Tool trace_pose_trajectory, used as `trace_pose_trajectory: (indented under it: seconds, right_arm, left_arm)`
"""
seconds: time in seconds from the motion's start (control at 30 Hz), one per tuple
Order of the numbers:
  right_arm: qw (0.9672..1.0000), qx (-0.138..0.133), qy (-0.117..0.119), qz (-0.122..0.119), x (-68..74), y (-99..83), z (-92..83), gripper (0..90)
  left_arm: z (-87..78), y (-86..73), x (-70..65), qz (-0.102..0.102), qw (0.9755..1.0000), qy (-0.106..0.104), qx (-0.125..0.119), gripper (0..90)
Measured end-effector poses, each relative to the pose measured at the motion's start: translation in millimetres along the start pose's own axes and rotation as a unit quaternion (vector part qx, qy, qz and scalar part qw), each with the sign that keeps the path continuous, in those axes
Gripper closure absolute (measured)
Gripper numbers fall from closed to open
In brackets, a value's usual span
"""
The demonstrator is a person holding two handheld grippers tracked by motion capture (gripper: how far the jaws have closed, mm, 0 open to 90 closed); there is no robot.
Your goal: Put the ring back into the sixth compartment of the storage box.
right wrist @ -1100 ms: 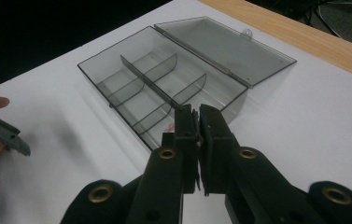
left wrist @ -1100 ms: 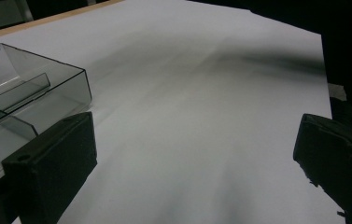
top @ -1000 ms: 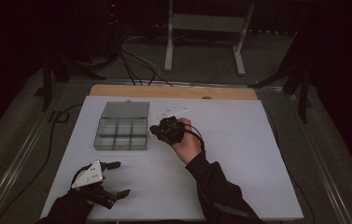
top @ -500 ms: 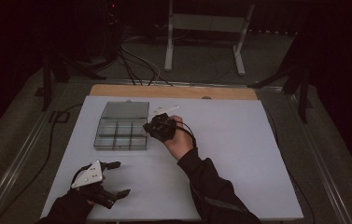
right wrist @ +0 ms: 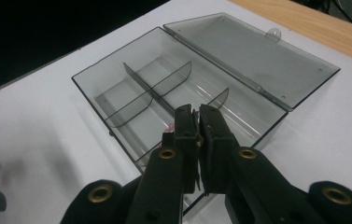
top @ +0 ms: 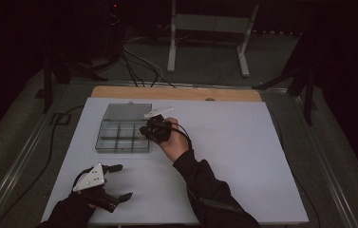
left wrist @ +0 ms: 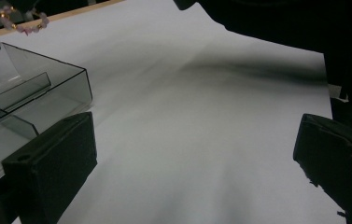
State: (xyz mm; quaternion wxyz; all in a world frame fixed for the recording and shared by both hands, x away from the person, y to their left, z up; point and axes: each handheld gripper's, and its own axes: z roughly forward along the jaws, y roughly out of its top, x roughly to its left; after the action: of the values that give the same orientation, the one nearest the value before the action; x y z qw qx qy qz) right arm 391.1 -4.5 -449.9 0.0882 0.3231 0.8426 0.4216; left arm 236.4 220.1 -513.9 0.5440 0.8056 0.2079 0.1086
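A clear grey compartment box (top: 119,137) lies open on the white table, its lid (right wrist: 253,51) flat behind it. My right gripper (top: 145,130) hovers over the box's right end. Its jaws (right wrist: 197,114) are pressed together above a near compartment, with something thin and pale pinched between the pads and a pink glint beside them. In the left gripper view a pink bead bracelet (left wrist: 22,21) hangs above the far side of the box (left wrist: 47,88). My left gripper (top: 123,181) rests near the front left corner, open (left wrist: 197,154), with nothing between its jaws.
A wooden strip (top: 176,93) runs along the table's far edge. Cables (top: 48,156) trail down the left side off the table. The person's right sleeve (top: 205,190) crosses the middle of the white sheet (top: 243,152). Stand legs (top: 210,42) are on the floor beyond.
My right gripper has moved left, from the middle of the table to over the box's right end. The left gripper has stayed put and open.
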Motion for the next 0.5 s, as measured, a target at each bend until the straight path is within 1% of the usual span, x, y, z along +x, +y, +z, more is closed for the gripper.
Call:
trace_pose_trajectory:
  seconds: [0.07, 0.17, 0.37, 0.43, 0.5]
  right_arm:
    - [1.0, 0.003, 0.001, 0.0, -0.4, -0.8, 3.2, 87.1]
    - [0.9999, 0.008, 0.004, 0.008, -2.2, -3.1, 7.9, 87.0]
    - [0.9997, 0.021, 0.003, 0.012, -4.7, -8.0, 16.9, 87.0]
    - [0.9996, 0.025, 0.003, 0.013, -5.2, -9.2, 19.9, 87.0]
    - [0.9995, 0.026, 0.005, 0.017, -6.0, -10.3, 22.6, 87.0]
  left_arm:
    - [0.1, 0.0, 0.3, 0.0, 1.0, 0.001, 0.0, 0.4]
    - [0.1, -0.3, 0.3, -0.002, 1.0, 0.001, 0.001, 0.4]
    - [-0.4, -0.2, 0.4, 0.0, 1.0, 0.001, 0.001, 0.4]
    - [-0.3, -0.1, 0.5, -0.003, 1.0, 0.001, -0.002, 0.4]
    - [0.1, -0.5, 0.4, -0.002, 1.0, 0.001, 0.001, 0.4]
